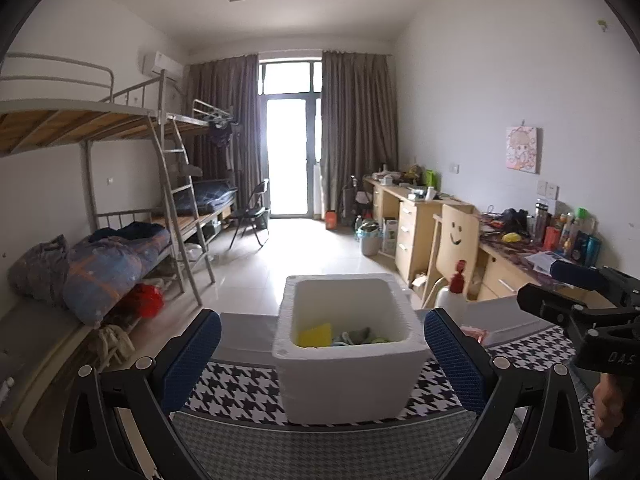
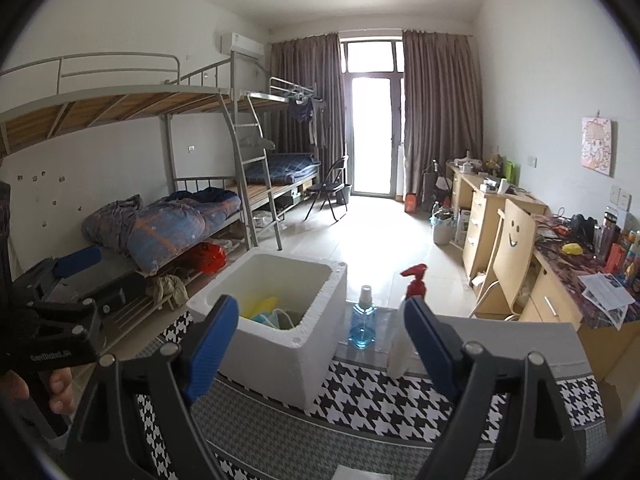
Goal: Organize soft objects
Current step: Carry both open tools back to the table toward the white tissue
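A white foam box (image 1: 344,380) stands on the houndstooth-covered table (image 1: 240,392), straight ahead of my left gripper (image 1: 322,318). That gripper is open, its blue pads (image 1: 192,356) wide apart with nothing between them. Inside the box lie a yellow sponge (image 1: 316,335) and a greenish cloth (image 1: 358,336). In the right wrist view the box (image 2: 280,356) sits ahead and slightly left, holding the yellow sponge (image 2: 262,306) and a light blue mask (image 2: 270,319). My right gripper (image 2: 320,304) is open and empty, short of the box.
A blue-liquid spray bottle (image 2: 362,320) and a white bottle with a red trigger (image 2: 414,280) stand right of the box. Something pink (image 1: 474,333) lies behind the left gripper's right finger. Bunk beds (image 2: 180,220) line the left wall, and desks (image 2: 560,292) with a chair line the right.
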A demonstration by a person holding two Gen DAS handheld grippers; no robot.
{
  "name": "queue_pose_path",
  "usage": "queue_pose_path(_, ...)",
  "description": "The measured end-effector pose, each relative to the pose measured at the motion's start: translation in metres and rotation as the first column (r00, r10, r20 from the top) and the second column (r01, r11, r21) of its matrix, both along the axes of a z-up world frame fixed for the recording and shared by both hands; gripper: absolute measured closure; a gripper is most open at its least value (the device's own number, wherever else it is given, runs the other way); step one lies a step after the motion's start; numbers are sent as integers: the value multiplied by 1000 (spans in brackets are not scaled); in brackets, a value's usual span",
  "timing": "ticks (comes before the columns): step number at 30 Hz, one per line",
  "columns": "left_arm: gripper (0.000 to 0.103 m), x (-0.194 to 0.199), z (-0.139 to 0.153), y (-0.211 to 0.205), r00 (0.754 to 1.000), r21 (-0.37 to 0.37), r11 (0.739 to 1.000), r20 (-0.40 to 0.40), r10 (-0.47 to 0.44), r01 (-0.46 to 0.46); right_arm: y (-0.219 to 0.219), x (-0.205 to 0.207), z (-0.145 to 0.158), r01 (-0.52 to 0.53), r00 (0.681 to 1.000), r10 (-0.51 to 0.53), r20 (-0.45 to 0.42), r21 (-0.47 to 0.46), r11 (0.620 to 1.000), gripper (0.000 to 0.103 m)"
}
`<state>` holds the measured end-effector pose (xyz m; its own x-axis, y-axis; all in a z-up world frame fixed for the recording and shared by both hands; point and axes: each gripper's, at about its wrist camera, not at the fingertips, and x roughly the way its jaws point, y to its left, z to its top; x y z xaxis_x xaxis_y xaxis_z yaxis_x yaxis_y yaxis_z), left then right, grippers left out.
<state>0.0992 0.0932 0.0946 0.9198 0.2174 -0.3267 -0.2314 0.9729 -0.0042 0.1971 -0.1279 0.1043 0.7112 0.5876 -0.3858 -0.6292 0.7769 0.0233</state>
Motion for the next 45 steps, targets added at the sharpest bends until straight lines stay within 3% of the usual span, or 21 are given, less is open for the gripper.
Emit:
queue_pose_path(31, 1, -44, -15, -71, 986, -11, 985, 10, -169, 169, -79, -58, -16, 113, 993, -115, 42, 34, 993, 15)
queue_pose_path(45, 1, -46, -30, -96, 983, -1, 983, -3, -182, 182, -101, -64, -32, 182, 982, -183, 43, 20, 983, 15)
